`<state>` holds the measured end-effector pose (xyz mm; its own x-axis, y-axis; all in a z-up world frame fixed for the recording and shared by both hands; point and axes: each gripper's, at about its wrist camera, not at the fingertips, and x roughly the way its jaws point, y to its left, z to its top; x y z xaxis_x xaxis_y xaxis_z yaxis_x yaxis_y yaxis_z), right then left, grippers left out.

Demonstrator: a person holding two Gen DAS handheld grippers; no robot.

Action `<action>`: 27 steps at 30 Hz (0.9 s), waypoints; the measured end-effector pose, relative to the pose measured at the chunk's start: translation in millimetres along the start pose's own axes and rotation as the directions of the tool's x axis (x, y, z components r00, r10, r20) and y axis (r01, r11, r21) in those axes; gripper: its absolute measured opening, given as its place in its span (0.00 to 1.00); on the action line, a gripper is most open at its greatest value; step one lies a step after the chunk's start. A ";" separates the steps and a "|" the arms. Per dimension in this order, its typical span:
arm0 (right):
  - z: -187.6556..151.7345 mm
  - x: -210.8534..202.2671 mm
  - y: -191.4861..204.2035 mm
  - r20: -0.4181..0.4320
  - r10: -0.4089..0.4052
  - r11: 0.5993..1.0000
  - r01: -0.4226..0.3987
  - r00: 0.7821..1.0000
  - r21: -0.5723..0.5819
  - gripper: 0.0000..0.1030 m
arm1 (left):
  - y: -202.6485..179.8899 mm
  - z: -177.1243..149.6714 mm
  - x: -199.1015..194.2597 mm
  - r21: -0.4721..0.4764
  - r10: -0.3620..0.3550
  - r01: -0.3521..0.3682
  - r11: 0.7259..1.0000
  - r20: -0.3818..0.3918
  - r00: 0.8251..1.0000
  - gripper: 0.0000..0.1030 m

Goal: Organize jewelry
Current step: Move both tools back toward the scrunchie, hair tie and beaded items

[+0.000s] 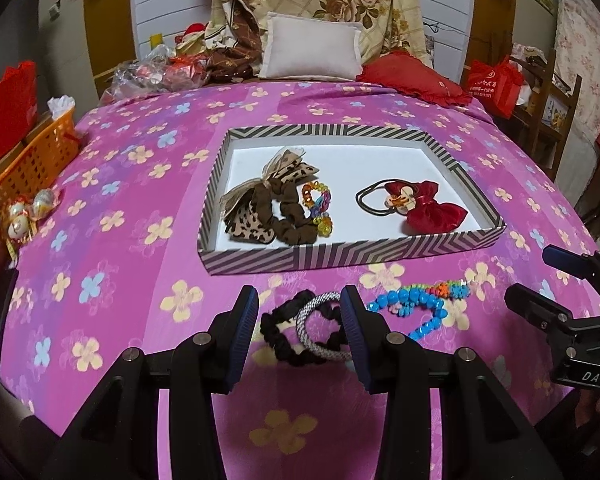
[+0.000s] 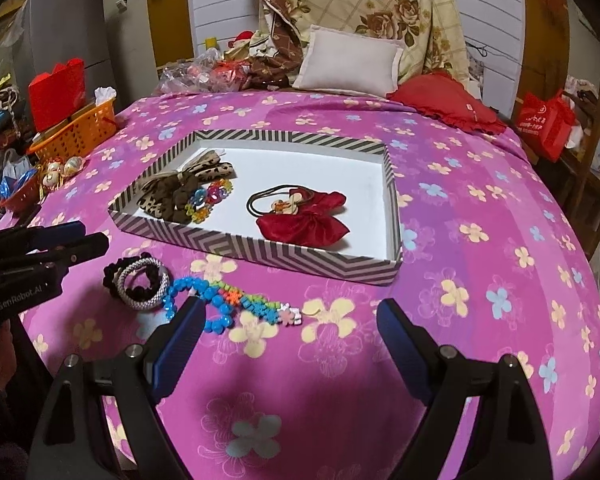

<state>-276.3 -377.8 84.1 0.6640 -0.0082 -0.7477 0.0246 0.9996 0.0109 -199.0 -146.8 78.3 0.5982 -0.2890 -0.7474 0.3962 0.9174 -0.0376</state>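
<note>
A striped tray [image 1: 260, 260] [image 2: 300, 260] lies on the pink flowered bedspread. It holds a leopard-print bow with a brown scrunchie [image 1: 260, 208] [image 2: 168, 192], a colourful bead bracelet [image 1: 318, 208] [image 2: 208, 200] and a red bow hair tie [image 1: 432, 208] [image 2: 308, 220]. In front of the tray lie a black scrunchie [image 1: 276, 332] [image 2: 116, 270], a silver braided bangle [image 1: 312, 320] [image 2: 148, 300] and a blue bead strand [image 1: 416, 300] [image 2: 216, 300]. My left gripper [image 1: 300, 312] [image 2: 94, 234] hovers open just above the scrunchie and bangle. My right gripper [image 2: 290, 310] [image 1: 530, 276] is wide open over the bead strand's right end.
An orange basket [image 1: 36, 160] and small round ornaments [image 1: 28, 212] sit at the bed's left edge. A white pillow [image 1: 312, 48] and a red cushion [image 1: 412, 76] lie beyond the tray. A red bag [image 1: 496, 84] stands at the right.
</note>
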 end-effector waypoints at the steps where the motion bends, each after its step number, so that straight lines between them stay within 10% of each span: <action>1: -1.3 -0.1 0.3 -0.002 0.001 1.000 -0.001 1.000 -0.002 0.87 | 3.1 -2.1 -0.4 -0.006 -0.005 0.005 1.000 -0.003 1.000 0.31; 27: -23.8 13.9 12.8 -0.075 0.134 0.990 -0.138 0.988 -0.040 0.66 | 41.5 -35.6 9.8 -0.095 -0.071 0.061 0.994 -0.107 0.992 0.31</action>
<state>-284.5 -364.5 58.0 0.6035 0.1280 -0.7870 -0.0966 0.9915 0.0872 -201.5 -101.9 45.8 0.4903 -0.3228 -0.8096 0.3645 0.9197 -0.1459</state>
